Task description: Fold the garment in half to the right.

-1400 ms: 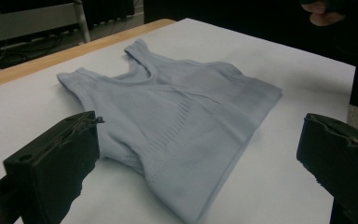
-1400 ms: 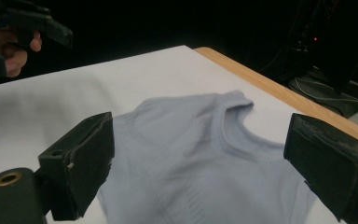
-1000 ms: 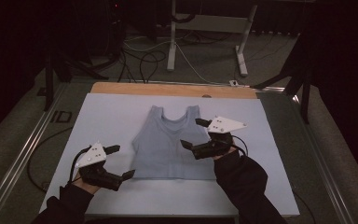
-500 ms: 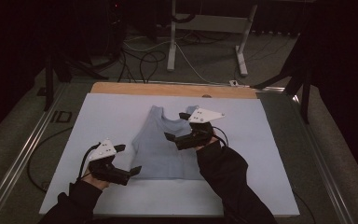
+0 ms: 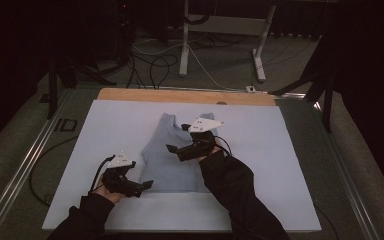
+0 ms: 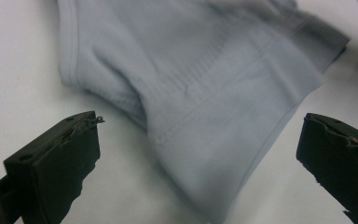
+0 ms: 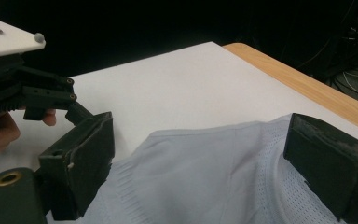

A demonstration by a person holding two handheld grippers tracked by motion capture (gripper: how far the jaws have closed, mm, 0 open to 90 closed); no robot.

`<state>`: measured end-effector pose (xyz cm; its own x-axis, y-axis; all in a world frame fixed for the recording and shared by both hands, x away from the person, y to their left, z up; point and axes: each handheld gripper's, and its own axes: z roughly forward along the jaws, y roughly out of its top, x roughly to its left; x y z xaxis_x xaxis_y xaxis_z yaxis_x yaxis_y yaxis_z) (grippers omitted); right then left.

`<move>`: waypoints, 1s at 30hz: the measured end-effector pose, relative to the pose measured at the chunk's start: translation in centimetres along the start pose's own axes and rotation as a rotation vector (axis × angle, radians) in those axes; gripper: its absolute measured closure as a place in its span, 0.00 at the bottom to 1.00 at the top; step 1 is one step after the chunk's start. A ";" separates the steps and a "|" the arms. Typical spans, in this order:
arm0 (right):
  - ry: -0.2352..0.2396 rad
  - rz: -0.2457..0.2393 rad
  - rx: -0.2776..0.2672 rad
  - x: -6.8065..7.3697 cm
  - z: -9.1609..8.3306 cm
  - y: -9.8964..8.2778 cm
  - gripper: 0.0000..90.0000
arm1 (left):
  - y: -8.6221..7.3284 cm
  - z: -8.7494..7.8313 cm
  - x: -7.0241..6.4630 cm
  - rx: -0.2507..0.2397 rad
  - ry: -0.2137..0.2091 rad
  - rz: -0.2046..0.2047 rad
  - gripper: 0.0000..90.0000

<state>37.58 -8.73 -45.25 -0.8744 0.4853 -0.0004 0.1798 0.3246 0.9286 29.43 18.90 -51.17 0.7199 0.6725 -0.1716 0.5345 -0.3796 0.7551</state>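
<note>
While vest lies flat on table, left gripper at hem, right gripper above middle; both jaw pairs spread apart.

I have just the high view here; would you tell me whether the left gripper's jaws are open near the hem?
Observer: Yes, the left gripper stands wide open, with the grey tank top hem between its jaws, untouched.
Operator: Thank you. And the right one?
Observer: The right gripper is open too, its jaws either side of the fabric.
Operator: What texture is the fabric there?
Observer: A fine mesh shows by the right-hand jaw.
</note>
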 end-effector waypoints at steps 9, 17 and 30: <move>0.004 0.024 0.010 -0.2 0.3 -0.5 0.10 | -0.4 1.2 -0.2 0.056 0.007 -0.050 0.11; 0.008 0.005 0.019 0.2 0.5 -0.6 0.10 | -0.6 1.7 0.2 0.102 -0.008 -0.086 0.29; 0.015 0.010 0.023 0.1 0.6 -0.5 0.10 | -0.7 2.1 -1.1 0.141 -0.078 -0.071 0.66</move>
<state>37.69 -8.34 -45.96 -0.8792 0.4763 0.0150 0.1989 0.3383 0.9198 29.16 17.09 -52.86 0.7073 0.6514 -0.2746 0.6382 -0.4214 0.6443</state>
